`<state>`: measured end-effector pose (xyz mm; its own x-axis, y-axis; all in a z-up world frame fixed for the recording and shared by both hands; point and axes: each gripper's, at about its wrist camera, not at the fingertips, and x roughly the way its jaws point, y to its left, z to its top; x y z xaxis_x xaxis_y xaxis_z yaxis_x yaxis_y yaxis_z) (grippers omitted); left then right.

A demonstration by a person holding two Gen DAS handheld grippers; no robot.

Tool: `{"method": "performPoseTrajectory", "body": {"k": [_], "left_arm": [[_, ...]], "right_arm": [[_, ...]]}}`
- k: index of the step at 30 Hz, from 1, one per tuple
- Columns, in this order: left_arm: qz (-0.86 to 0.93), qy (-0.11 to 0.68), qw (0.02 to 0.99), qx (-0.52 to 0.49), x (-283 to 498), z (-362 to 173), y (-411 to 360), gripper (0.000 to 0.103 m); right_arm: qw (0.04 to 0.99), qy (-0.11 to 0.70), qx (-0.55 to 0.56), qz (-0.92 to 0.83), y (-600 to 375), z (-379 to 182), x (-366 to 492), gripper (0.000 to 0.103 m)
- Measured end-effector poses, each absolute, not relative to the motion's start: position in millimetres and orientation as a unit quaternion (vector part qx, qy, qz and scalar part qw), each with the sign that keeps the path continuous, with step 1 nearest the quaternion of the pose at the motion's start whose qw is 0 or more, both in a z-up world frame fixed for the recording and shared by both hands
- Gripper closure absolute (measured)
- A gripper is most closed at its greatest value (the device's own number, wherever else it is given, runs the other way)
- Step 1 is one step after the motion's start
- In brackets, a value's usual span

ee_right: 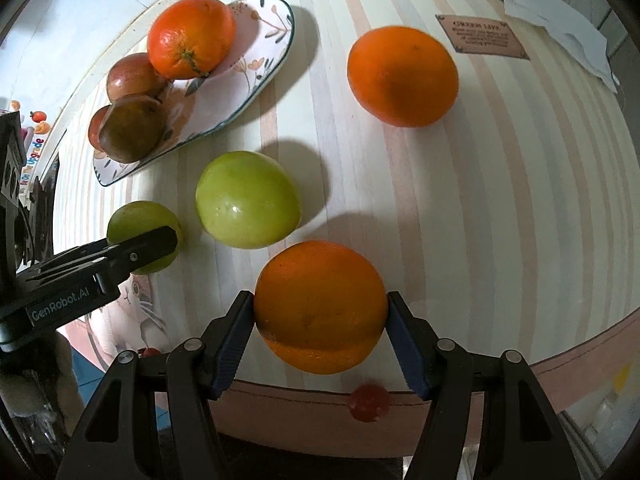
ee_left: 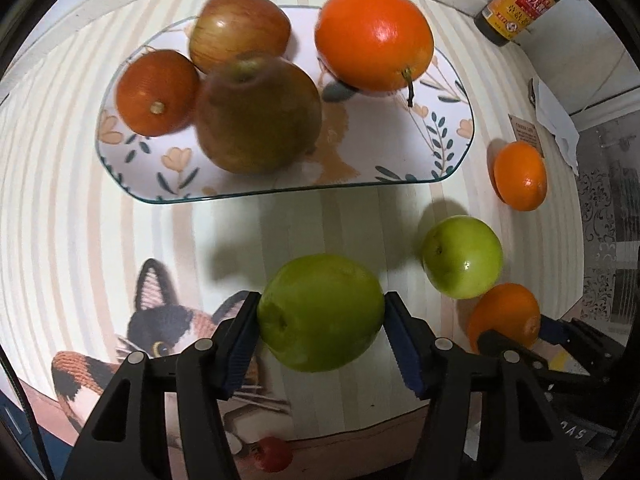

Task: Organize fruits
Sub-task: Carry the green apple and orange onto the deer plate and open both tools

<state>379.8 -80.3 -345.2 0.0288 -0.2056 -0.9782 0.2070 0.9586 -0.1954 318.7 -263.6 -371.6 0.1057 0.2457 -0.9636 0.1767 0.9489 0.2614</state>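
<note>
1. the bottle point(ee_left: 520, 4) at the left wrist view's top right is cut off above the shoulder; its label is too small to read.
2. a small red object point(ee_left: 274, 454) shows half-hidden behind a gripper finger, unidentifiable.
3. the brown tag point(ee_right: 482, 36) on the cloth carries blurred print.
4. the rearmost orange fruit point(ee_right: 96, 126) on the plate point(ee_right: 276, 44) is mostly hidden behind a brownish apple point(ee_right: 134, 128).

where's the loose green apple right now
In the right wrist view the loose green apple sits on the table mid-left, between the plate and the held orange, just right of the held apple.
</note>
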Motion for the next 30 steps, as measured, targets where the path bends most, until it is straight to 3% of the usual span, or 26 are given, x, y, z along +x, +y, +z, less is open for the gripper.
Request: {"method": "performPoseTrajectory", "body": {"k": [16,23,30], "left_arm": [[-0.143,0.605,0.78,-0.072,418,-236,-25,0.045],[-0.109,0.609,0.782,-0.073,472,-246,-2,0.045],[-0.091,0.64,0.76,-0.066,524,-280,8,0.045]], "right_arm": [[0.781,0.6,0.161,0.066,-252,-293,383,0.035],[0.771,0.617,0.141,0.063,-216,-327,452,0.035],[0.752,0.639,0.147,0.057,-204,-349,460,0.035]]}}
